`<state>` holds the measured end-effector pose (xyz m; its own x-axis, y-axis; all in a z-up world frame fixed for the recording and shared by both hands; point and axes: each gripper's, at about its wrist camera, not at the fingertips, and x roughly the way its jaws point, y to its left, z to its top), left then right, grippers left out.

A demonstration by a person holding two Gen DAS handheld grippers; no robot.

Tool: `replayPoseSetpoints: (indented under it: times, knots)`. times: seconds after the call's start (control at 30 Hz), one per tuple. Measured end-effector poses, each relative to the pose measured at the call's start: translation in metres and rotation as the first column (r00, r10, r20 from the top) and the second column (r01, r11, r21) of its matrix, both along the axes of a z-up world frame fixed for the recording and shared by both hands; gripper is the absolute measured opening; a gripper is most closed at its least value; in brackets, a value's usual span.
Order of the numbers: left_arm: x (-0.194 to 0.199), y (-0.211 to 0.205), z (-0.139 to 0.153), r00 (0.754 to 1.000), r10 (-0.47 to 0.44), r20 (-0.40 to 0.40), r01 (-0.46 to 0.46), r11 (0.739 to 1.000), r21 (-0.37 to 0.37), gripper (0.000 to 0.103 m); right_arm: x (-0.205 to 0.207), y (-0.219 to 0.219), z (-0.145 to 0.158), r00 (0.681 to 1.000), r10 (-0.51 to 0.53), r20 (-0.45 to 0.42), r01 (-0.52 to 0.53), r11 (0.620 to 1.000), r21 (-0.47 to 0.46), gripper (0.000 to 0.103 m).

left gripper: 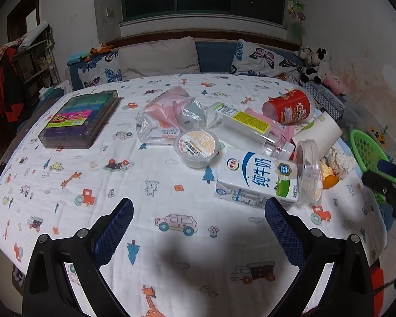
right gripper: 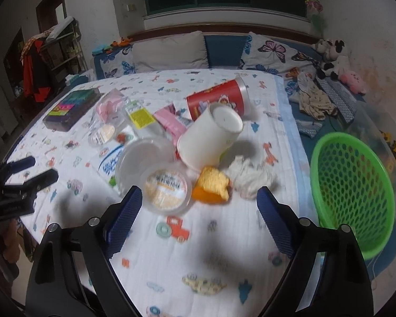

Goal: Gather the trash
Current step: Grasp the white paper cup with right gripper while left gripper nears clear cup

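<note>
Green basket (right gripper: pixel 352 185) right of trash pile; right tongs (right gripper: pixel 199 200) and left tongs (left gripper: pixel 199 211) agape, empty, near milk carton (left gripper: pixel 258 177).

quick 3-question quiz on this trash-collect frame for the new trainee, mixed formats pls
1. True or false: the right gripper already holds a piece of trash.
2. Which item lies on its side? A) white paper cup B) green basket C) marker case
3. Fill in: the orange peel lies right beside the crumpled ____.

Key
1. False: its jaws stand open with nothing between them, as do those of the left gripper.
2. A.
3. Tissue.
</note>
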<state>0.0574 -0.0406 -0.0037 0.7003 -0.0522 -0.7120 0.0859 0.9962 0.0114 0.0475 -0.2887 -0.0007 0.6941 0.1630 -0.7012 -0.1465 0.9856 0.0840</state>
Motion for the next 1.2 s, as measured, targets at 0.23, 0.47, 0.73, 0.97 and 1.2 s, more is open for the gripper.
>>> replayPoseSetpoints:
  times: [0.23, 0.47, 0.73, 0.97, 1.2]
  knots:
    - [0.01, -0.002, 0.007, 1.0, 0.013, -0.003, -0.013, 1.0, -0.02, 0.097, 0.045, -0.01, 0.0, 1.0, 0.024, -0.017, -0.023, 0.999, 0.023, 0.086]
    - [0.021, -0.018, 0.006, 1.0, -0.008, -0.017, 0.007, 1.0, -0.025, 0.096, 0.088, -0.027, -0.011, 0.997, 0.032, -0.067, -0.024, 0.993, 0.115, 0.084]
    - [0.032, -0.031, 0.001, 0.999, -0.036, -0.035, 0.034, 0.998, -0.053, 0.096, 0.122, -0.035, -0.032, 0.989, 0.055, -0.134, -0.029, 0.981, 0.19, 0.073]
    - [0.04, -0.045, -0.002, 0.994, -0.101, -0.037, 0.098, 0.992, -0.085, 0.094, 0.122, -0.032, -0.023, 0.991, 0.084, -0.105, -0.061, 0.977, 0.206, 0.061]
    - [0.051, -0.066, -0.012, 0.978, -0.192, -0.081, 0.181, 0.976, -0.125, 0.077, 0.104, -0.044, 0.0, 0.997, 0.063, -0.033, -0.056, 0.984, 0.172, 0.061]
